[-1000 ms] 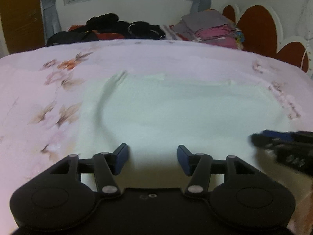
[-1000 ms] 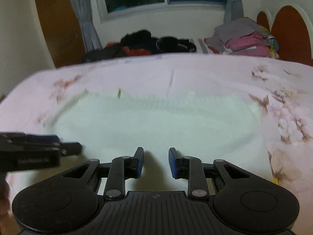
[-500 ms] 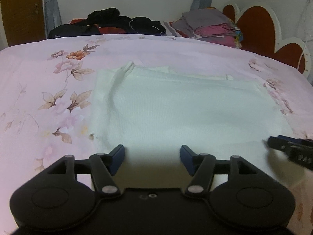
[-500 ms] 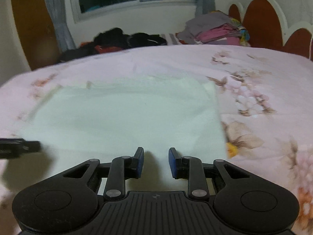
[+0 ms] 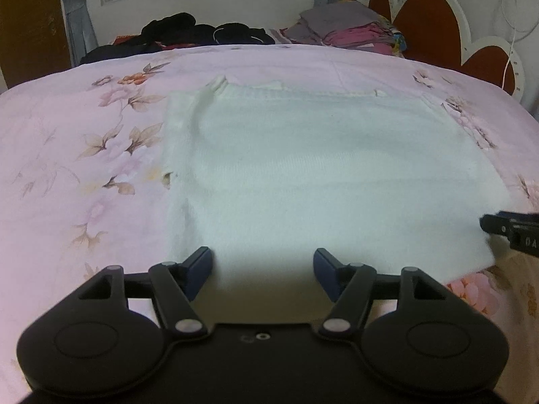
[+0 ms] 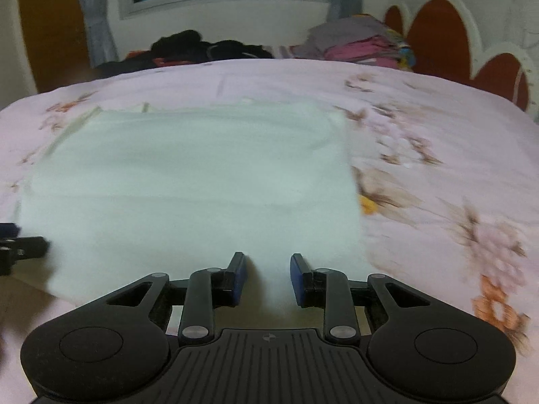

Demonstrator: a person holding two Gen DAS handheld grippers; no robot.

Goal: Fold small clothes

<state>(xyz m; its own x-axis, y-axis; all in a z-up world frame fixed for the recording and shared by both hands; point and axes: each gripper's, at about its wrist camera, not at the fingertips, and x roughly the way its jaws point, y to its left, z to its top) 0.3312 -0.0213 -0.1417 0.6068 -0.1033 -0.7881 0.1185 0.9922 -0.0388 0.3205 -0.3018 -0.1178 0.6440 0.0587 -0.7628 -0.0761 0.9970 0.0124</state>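
A white knitted garment (image 5: 320, 175) lies flat on the pink flowered bedspread (image 5: 84, 155), folded into a rough rectangle with a ridge along its left side. My left gripper (image 5: 262, 271) is open and empty over the garment's near edge, left of middle. My right gripper (image 6: 267, 277) is open and empty over the near edge toward the garment's (image 6: 188, 181) right side. The right gripper's tip shows at the right edge of the left wrist view (image 5: 508, 230). The left gripper's tip shows at the left edge of the right wrist view (image 6: 20, 247).
A heap of dark clothes (image 5: 188, 35) and a stack of folded grey and pink clothes (image 5: 350, 30) lie at the bed's far edge below a window. A red and white scalloped headboard (image 5: 434, 23) stands at the right. Pink bedspread (image 6: 438, 155) surrounds the garment.
Both grippers have pulled back toward the garment's near edge and apart, the right one shifting right. The right gripper's fingers have opened a little wider. The garment lies the same.
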